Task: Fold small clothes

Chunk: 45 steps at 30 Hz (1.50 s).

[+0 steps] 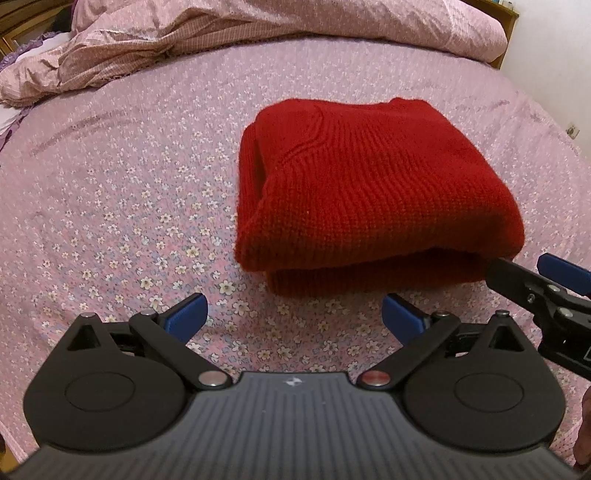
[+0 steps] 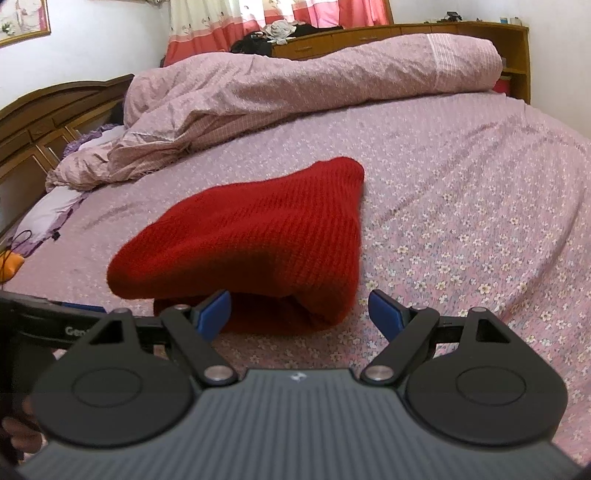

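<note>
We see red knit sweater (image 1: 369, 192) folded on bed (image 1: 129, 192); L gripper (image 1: 293, 317) & R gripper (image 2: 299, 314) fingers wide apart, holding nothing

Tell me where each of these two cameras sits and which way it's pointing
Left wrist: rides the left gripper, angled down at the folded red sweater on the floral bedsheet; its open jaws and the right gripper show.
Right wrist: rides the right gripper, jaws open, facing the sweater's near corner, the rumpled duvet behind.
Shared: sweater, sheet, duvet.

The folded sweater (image 1: 369, 192) lies on the bed (image 1: 129, 203), the duvet (image 1: 258, 26) behind it.
</note>
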Motion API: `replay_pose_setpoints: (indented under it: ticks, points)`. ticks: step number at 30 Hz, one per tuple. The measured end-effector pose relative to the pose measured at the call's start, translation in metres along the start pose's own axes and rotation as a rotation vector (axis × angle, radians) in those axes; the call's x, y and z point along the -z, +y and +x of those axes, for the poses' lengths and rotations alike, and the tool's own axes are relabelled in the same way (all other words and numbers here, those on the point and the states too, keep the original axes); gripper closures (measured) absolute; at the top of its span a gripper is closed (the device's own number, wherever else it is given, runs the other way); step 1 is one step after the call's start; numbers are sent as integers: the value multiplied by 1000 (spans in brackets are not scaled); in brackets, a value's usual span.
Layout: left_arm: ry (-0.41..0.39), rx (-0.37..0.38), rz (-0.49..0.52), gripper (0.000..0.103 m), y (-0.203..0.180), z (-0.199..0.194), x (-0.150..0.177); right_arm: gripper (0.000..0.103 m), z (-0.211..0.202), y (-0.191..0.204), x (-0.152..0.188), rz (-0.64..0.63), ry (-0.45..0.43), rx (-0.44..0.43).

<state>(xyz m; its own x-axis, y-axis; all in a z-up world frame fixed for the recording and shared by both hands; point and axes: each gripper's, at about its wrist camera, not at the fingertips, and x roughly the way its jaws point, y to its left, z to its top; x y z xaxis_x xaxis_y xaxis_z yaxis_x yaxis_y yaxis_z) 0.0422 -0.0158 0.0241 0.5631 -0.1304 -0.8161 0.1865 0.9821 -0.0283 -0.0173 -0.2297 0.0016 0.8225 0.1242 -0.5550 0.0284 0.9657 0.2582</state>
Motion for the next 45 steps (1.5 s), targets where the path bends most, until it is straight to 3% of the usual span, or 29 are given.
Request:
replay_pose_setpoints:
  ticks: [45]
  points:
    - [10,0,-24,1,1,3,2,20,5,-1,5,0,24,2]
